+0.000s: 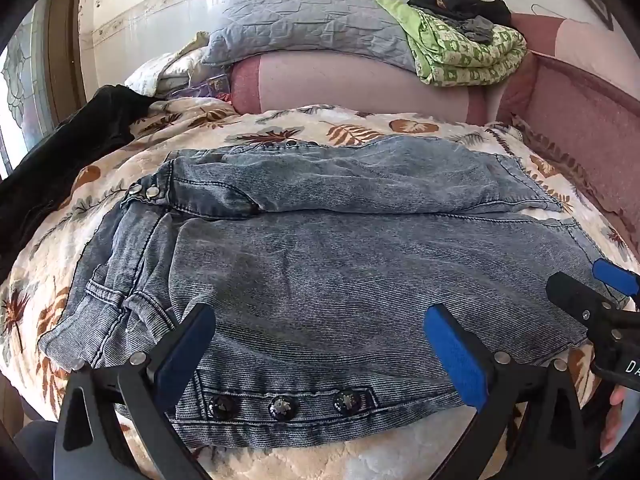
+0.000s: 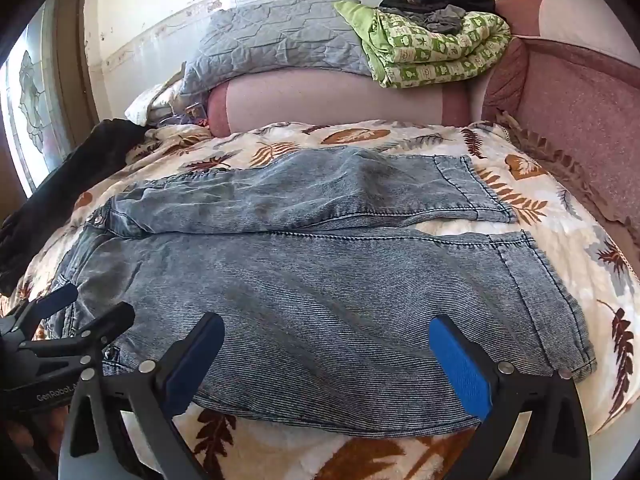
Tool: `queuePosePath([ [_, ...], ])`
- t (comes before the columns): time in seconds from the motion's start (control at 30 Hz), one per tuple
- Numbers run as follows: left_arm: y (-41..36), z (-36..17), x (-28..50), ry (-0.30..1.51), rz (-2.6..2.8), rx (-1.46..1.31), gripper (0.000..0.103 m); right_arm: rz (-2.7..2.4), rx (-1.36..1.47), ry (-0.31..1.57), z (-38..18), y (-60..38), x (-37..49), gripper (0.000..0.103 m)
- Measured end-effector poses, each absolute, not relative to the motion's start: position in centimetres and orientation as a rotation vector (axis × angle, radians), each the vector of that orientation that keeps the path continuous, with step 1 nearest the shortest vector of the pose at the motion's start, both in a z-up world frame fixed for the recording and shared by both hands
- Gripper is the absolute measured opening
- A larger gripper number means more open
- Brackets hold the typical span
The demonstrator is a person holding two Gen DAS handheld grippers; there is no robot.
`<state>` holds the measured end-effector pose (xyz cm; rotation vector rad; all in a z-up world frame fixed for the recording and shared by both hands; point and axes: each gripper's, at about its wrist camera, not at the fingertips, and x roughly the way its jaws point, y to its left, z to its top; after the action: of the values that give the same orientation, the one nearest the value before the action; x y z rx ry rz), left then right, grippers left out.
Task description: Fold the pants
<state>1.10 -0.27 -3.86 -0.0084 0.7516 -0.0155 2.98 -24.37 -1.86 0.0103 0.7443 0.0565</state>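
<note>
A pair of washed blue denim pants [image 1: 320,264] lies spread flat on the leaf-print blanket [image 1: 360,128], waist at the left, both legs running right; it also shows in the right wrist view [image 2: 320,280]. My left gripper [image 1: 320,344] is open and empty, hovering over the near leg beside the waistband with three dark buttons [image 1: 280,402]. My right gripper [image 2: 328,360] is open and empty, over the near leg's front edge, left of the hem [image 2: 552,308]. The right gripper also shows at the right edge of the left wrist view [image 1: 596,292]. The left gripper shows at the left of the right wrist view [image 2: 84,312].
A black garment [image 1: 72,152] lies at the blanket's left edge. At the back a pink bolster [image 1: 360,84] carries a grey quilt [image 1: 304,20], a green patterned blanket [image 1: 468,52] and dark clothes [image 1: 456,0]. A pink padded side [image 1: 580,128] runs along the right.
</note>
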Motion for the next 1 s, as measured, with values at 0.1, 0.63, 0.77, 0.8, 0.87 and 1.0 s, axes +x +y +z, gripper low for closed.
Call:
queuePosePath([
  [0.1,0.2,-4.1,1.4,0.757,-0.019,-0.032,0.103,0.056,-0.017,0.725,-1.2,-22.6,1.4,0.103],
  [0.63,1.0,-4.3,1.2,0.735,-0.012,-0.068,0.103,0.029,-0.019,0.685,-0.2,-21.9,-0.1,0.103],
  [0.77,1.1,-4.3,1.1,0.731,-0.01,-0.066,0.103,0.028,-0.019,0.683,-0.2,-21.8,-0.1,0.103],
  [0.8,1.1,-4.2,1.0,0.731,-0.009,-0.066,0.103,0.029,-0.019,0.683,-0.2,-21.8,-0.1,0.103],
  [0.87,1.1,-4.3,1.0,0.731,-0.008,-0.066,0.103,0.027,-0.02,0.683,-0.2,-21.9,-0.1,0.103],
  [1.0,1.2,-4.2,1.0,0.728,-0.008,-0.067,0.103,0.028,-0.021,0.683,-0.2,-21.9,-0.1,0.103],
])
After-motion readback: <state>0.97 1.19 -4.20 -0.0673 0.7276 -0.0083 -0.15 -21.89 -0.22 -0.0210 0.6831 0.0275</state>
